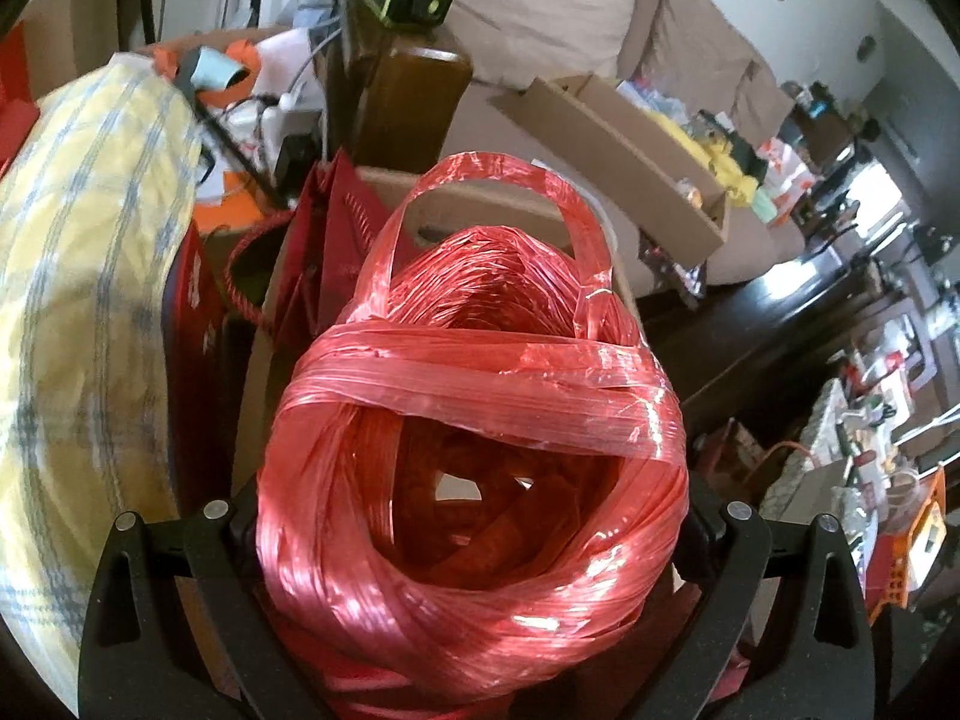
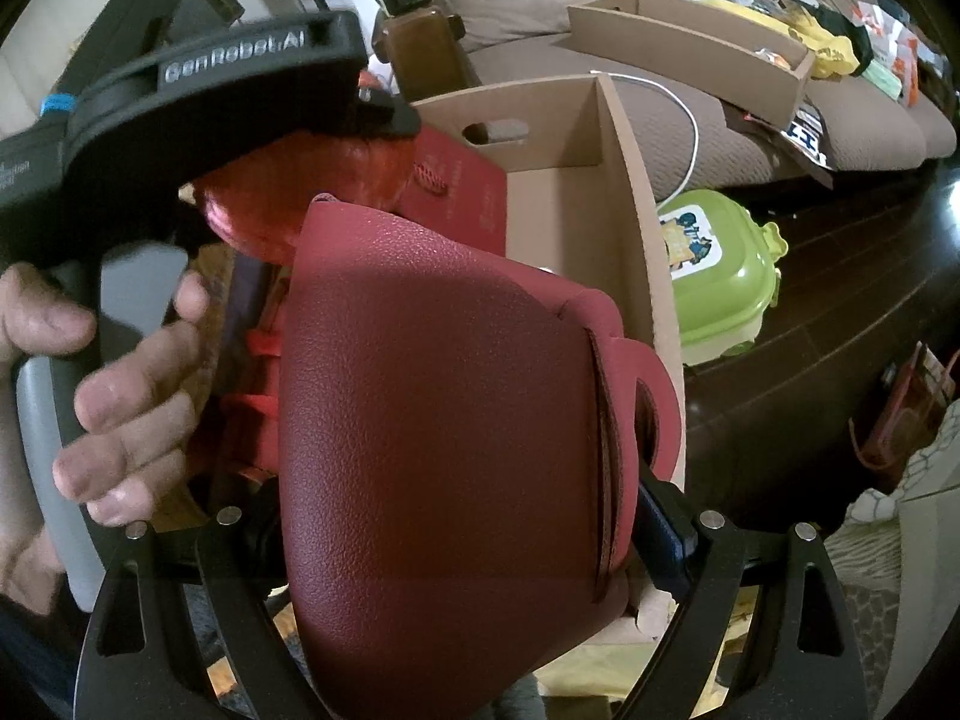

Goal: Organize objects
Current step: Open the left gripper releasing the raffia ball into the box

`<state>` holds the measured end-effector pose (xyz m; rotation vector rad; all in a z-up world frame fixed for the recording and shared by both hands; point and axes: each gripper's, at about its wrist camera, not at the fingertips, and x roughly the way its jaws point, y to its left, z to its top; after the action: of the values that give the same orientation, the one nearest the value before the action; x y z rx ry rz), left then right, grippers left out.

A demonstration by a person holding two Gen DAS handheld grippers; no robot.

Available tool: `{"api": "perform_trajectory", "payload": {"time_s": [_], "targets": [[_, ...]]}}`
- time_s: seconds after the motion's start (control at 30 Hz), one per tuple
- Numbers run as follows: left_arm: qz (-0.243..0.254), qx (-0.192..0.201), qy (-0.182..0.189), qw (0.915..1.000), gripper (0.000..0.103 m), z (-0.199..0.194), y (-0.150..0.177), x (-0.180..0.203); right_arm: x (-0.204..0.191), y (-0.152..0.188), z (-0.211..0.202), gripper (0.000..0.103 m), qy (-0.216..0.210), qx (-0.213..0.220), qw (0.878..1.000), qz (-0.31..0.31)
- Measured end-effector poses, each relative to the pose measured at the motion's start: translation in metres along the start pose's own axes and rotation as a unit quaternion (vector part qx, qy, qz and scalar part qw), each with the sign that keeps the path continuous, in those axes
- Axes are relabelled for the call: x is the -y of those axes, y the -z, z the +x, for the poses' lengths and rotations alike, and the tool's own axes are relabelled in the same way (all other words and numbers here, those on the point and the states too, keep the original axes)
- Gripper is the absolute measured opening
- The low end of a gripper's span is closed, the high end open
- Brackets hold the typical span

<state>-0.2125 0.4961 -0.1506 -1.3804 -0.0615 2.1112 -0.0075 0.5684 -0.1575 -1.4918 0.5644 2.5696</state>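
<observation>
A ball of glossy red plastic twine [image 1: 474,420] fills the left wrist view, and my left gripper [image 1: 474,516] is shut on it, a finger pressing each side. In the right wrist view my right gripper [image 2: 465,531] is shut on a dark red leather bag [image 2: 438,420], its jaws spread wide around it. That view also shows my left gripper [image 2: 336,150] at the upper left with a hand [image 2: 132,384] on its handle. The twine ball [image 2: 282,198] hangs under it, over the left part of an open cardboard box [image 2: 636,192].
A red paper bag [image 2: 474,192] with a rope handle stands in the box. A yellow plaid cushion [image 1: 78,276] is at its left. A green plastic case [image 2: 720,276] lies on the dark floor to the right. Behind, a shallow cardboard tray [image 2: 690,42] rests on a sofa [image 2: 750,138].
</observation>
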Motion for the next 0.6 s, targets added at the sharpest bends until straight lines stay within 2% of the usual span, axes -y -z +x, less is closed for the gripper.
{"api": "perform_trajectory", "payload": {"time_s": [0.07,0.2,0.4,0.43,0.53,0.6], "targets": [[0.018,0.017,-0.005,0.9997,0.099,-0.002,-0.007,0.007,-0.001,0.0,0.0,0.091,0.0,0.0,1.0,0.0],[0.05,0.011,-0.013,0.9986,0.099,0.008,-0.023,0.026,-0.001,0.0,0.0,0.091,0.0,-0.001,1.0,0.0],[0.067,-0.041,-0.012,0.9968,0.099,0.035,-0.032,0.048,-0.003,0.001,0.001,0.091,0.001,-0.003,1.0,-0.001],[0.07,-0.048,-0.018,0.9963,0.099,0.04,-0.031,0.05,-0.003,0.001,0.001,0.091,0.0,-0.004,1.0,-0.001],[0.053,-0.072,-0.079,0.9929,0.103,0.054,-0.028,0.05,-0.004,0.002,0.002,0.091,0.001,-0.005,1.0,-0.002],[0.043,-0.084,-0.065,0.9935,0.103,0.057,-0.029,0.048,-0.005,0.002,0.003,0.091,0.001,-0.006,1.0,-0.002]]}}
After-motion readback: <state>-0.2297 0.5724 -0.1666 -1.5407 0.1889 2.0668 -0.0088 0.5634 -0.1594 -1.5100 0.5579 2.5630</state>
